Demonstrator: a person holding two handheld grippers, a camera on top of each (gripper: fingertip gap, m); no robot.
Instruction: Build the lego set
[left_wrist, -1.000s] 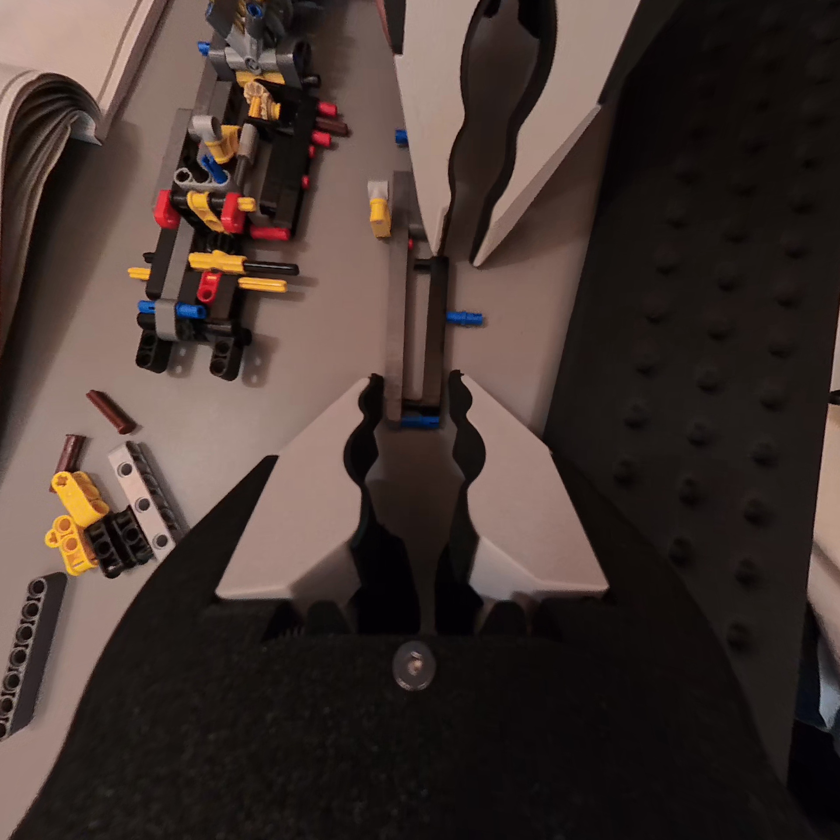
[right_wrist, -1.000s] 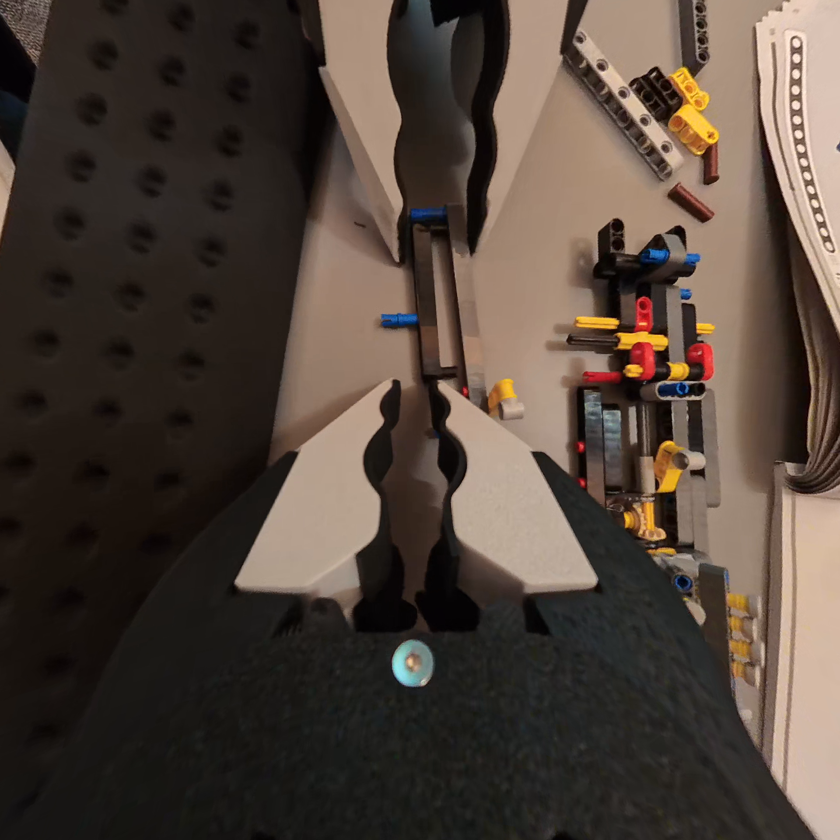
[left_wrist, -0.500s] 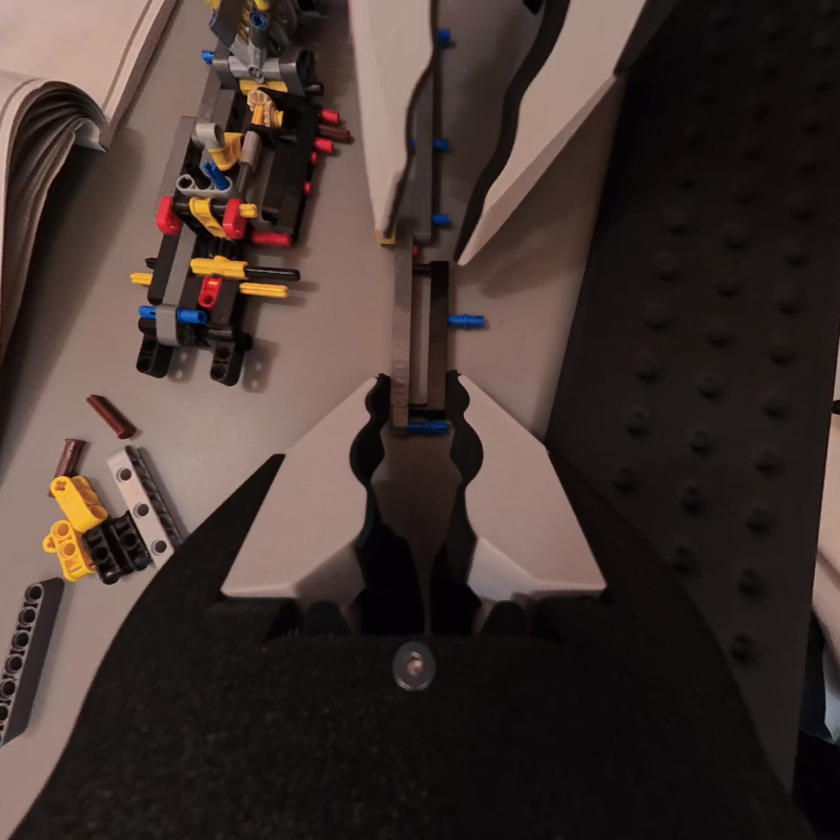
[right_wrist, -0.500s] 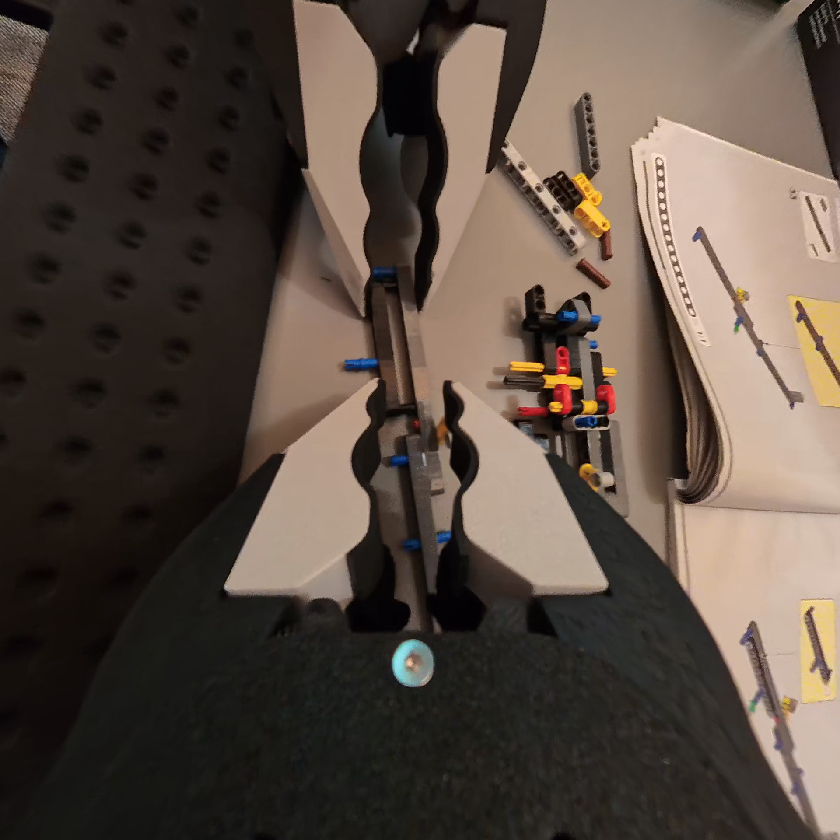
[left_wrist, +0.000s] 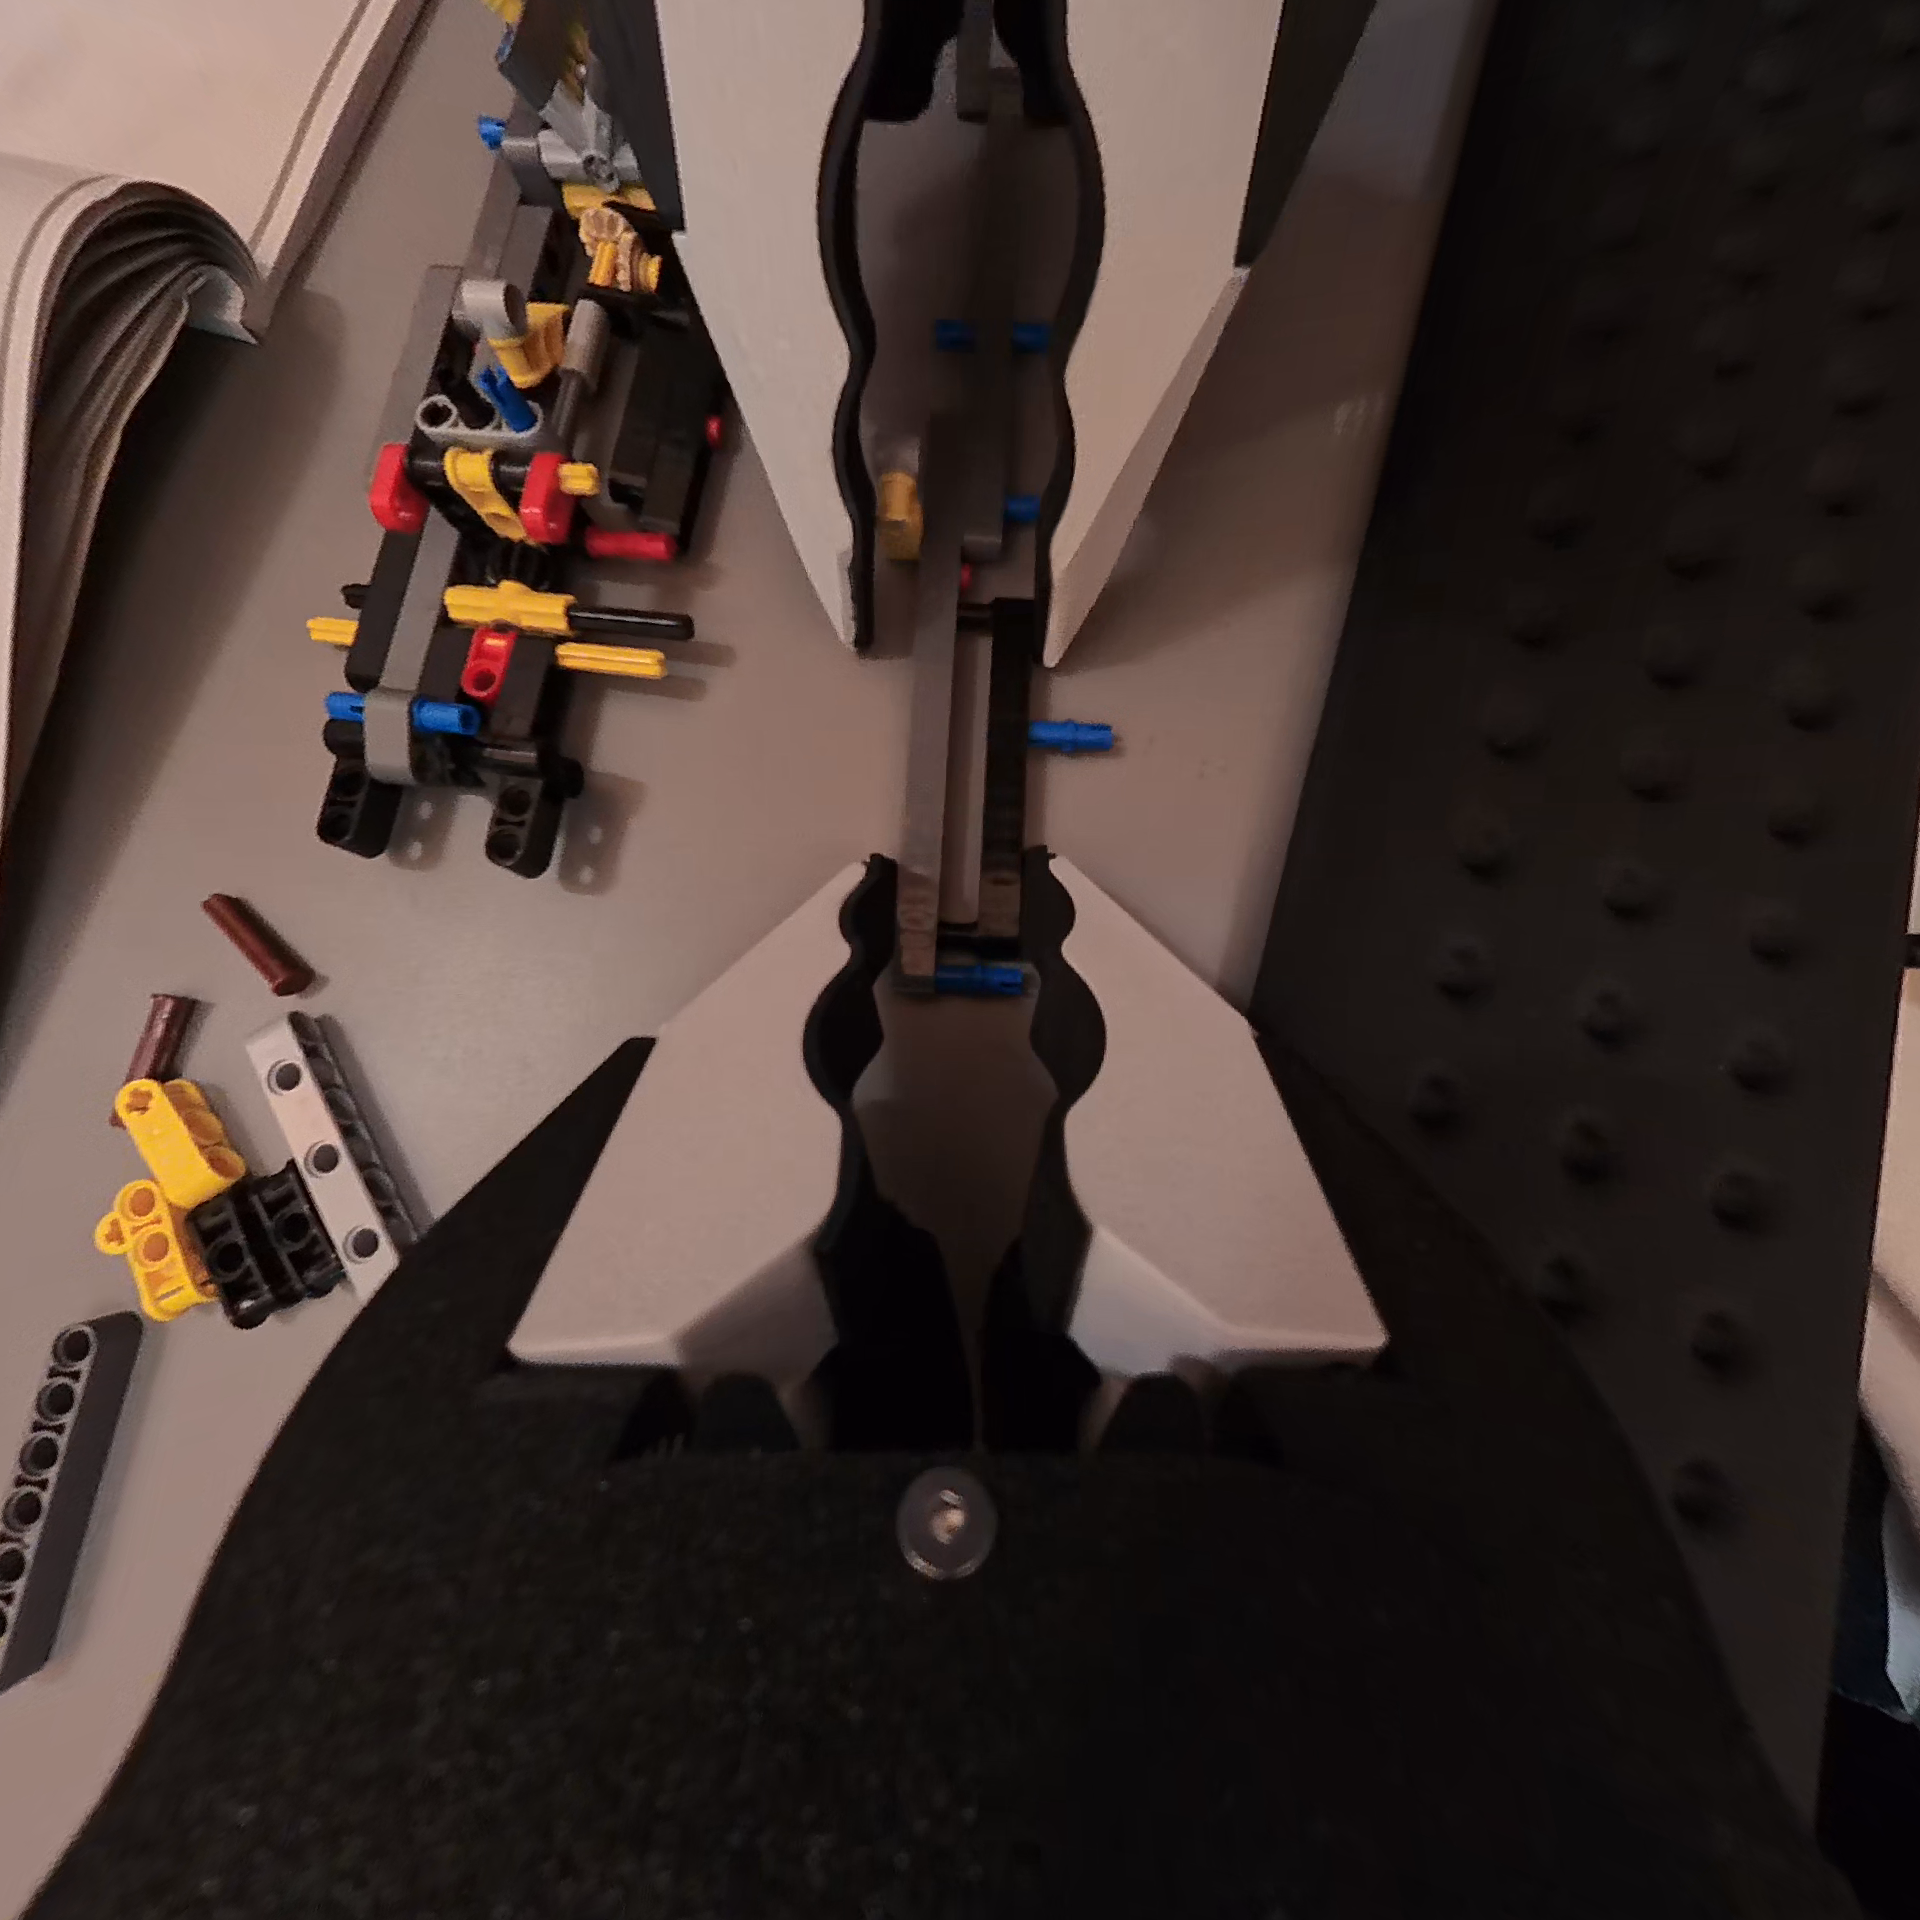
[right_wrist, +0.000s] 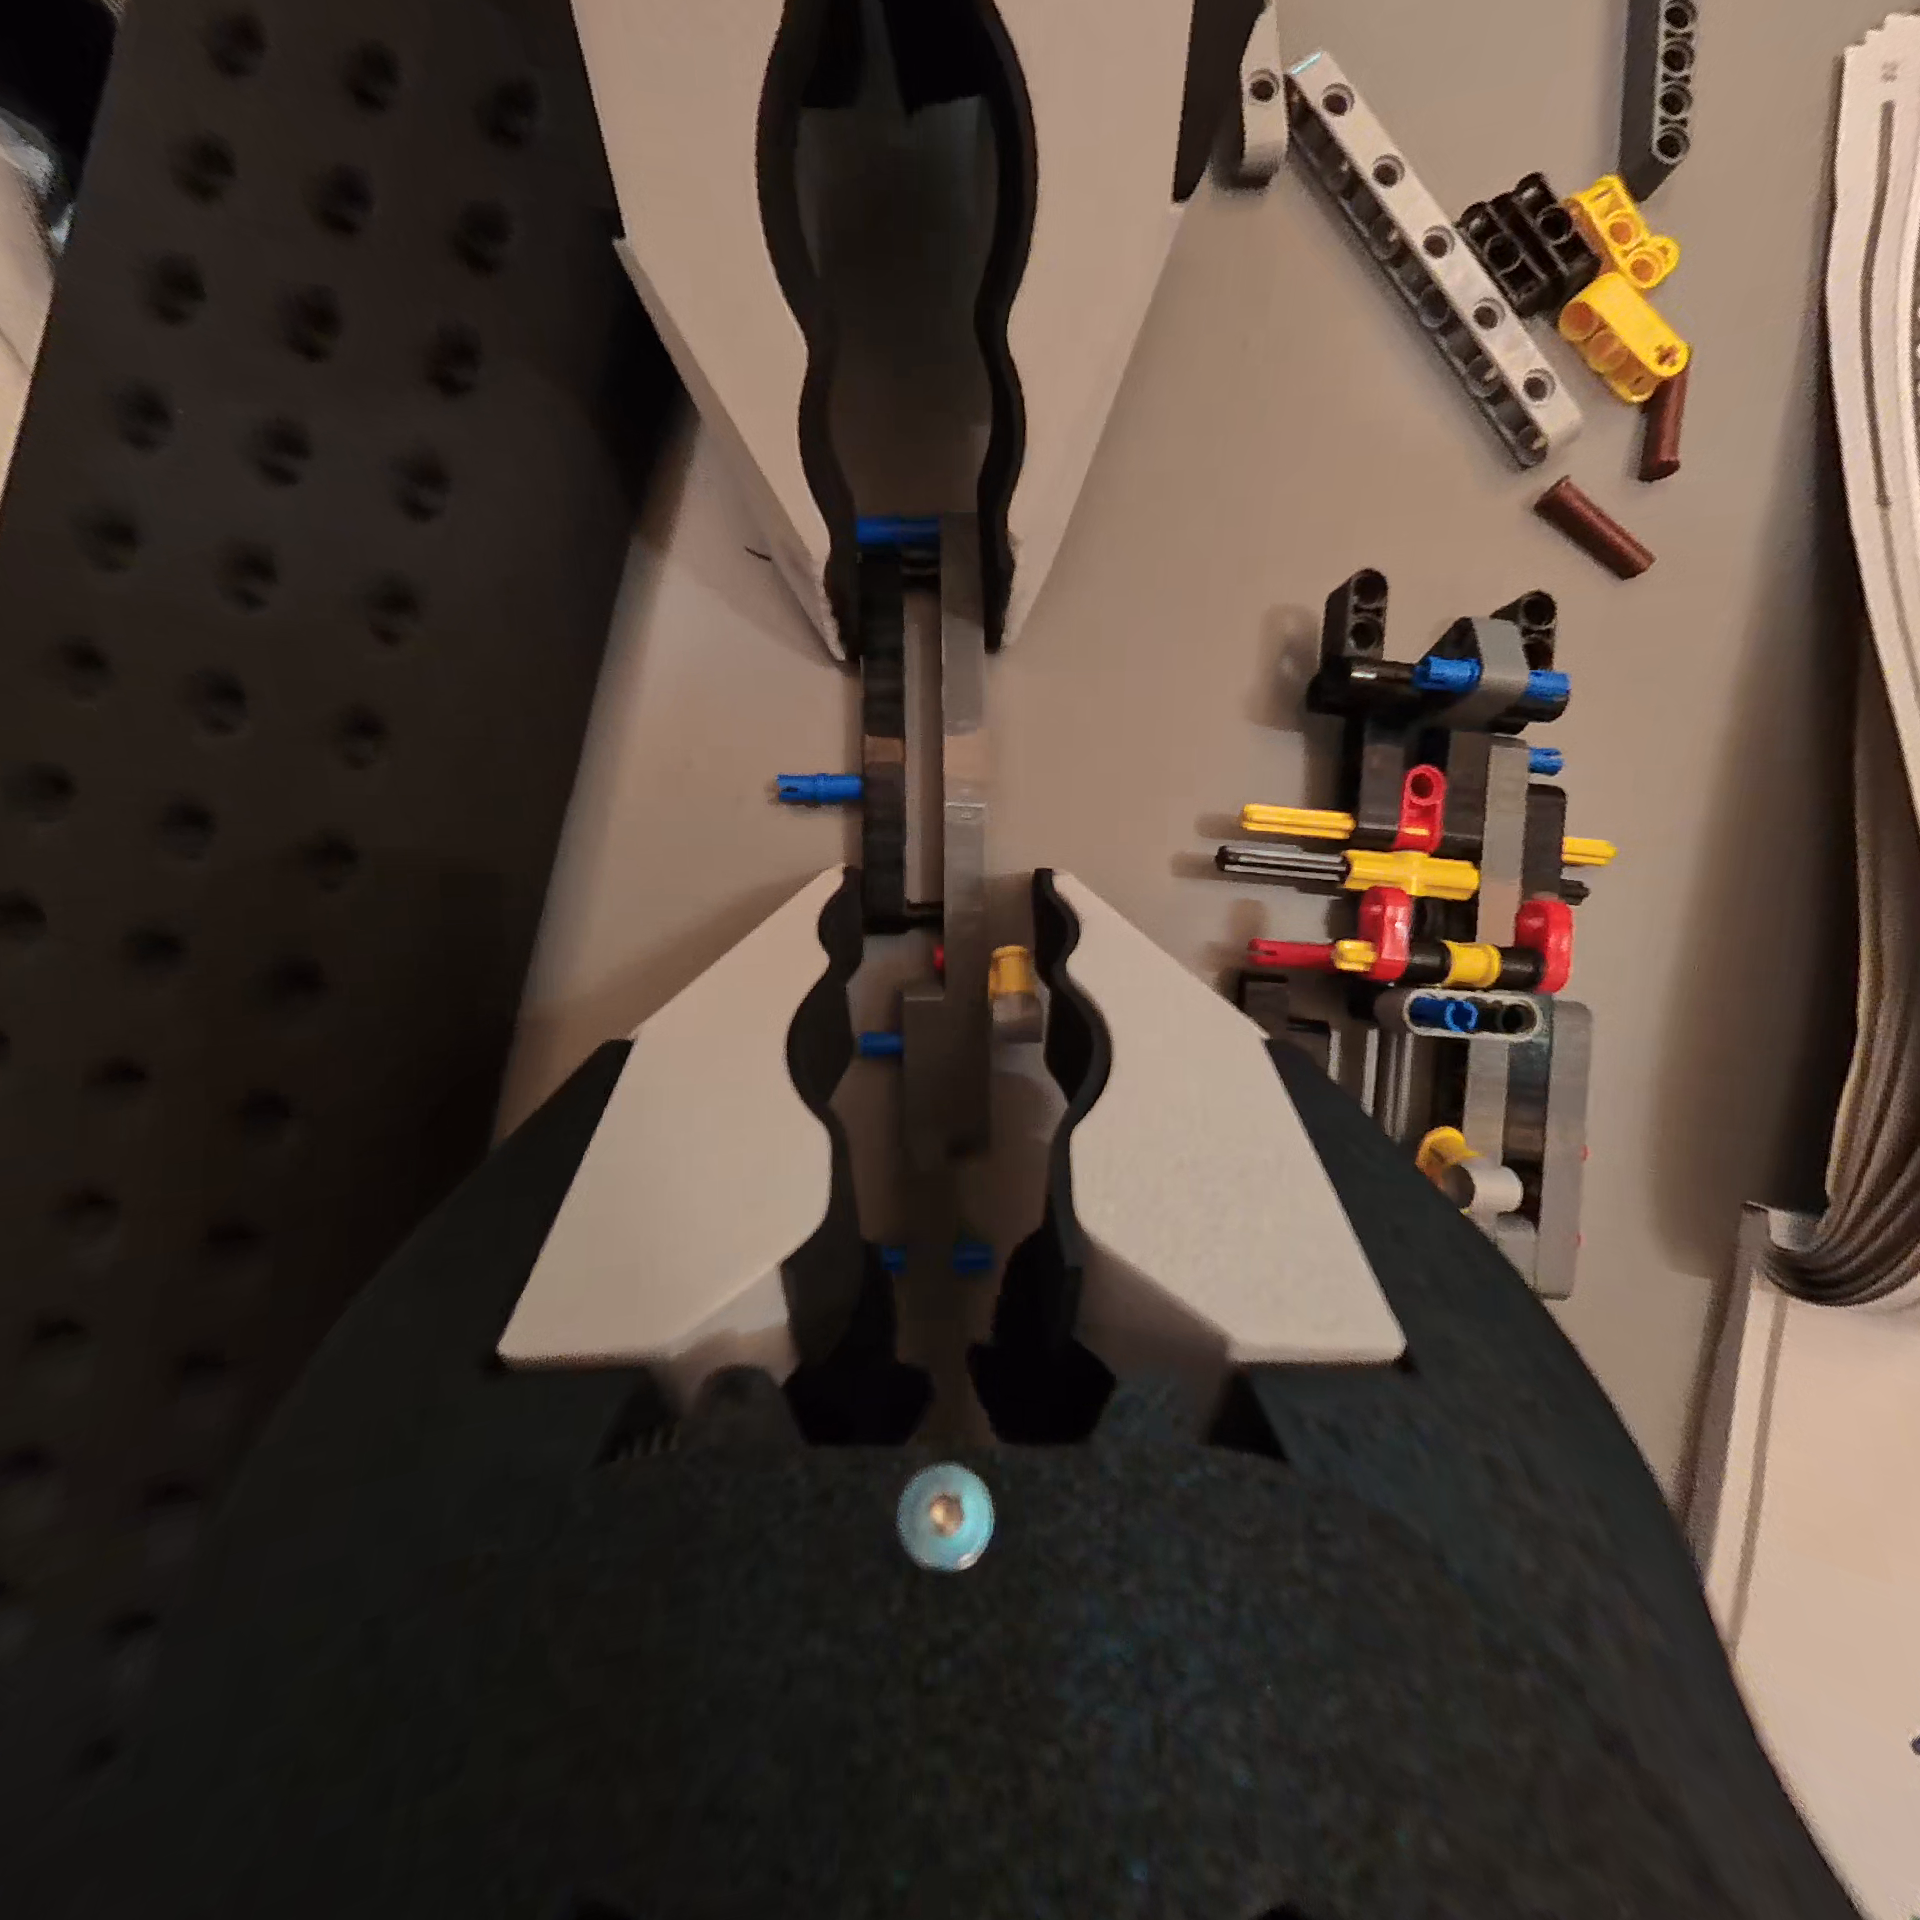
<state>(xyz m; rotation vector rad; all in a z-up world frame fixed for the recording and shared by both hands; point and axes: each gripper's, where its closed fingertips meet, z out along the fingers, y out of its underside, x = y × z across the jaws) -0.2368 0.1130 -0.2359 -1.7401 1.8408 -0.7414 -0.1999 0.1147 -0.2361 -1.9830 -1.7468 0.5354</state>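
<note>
The long beam assembly (left_wrist: 951, 769) of grey and black lego beams with blue pins is hanging above the grey table (left_wrist: 790, 790), spanning both grippers. Since a second ago, the right gripper (right_wrist: 945, 883) has been sliding farther along it, so more of the assembly's length now lies between its fingers (right_wrist: 717, 1174); it is clenching the assembly. The left gripper (left_wrist: 961, 868) is still facing it, tip to tip, gripping the assembly's opposite end. The built chassis (left_wrist: 488, 561) is lying just beside them.
</note>
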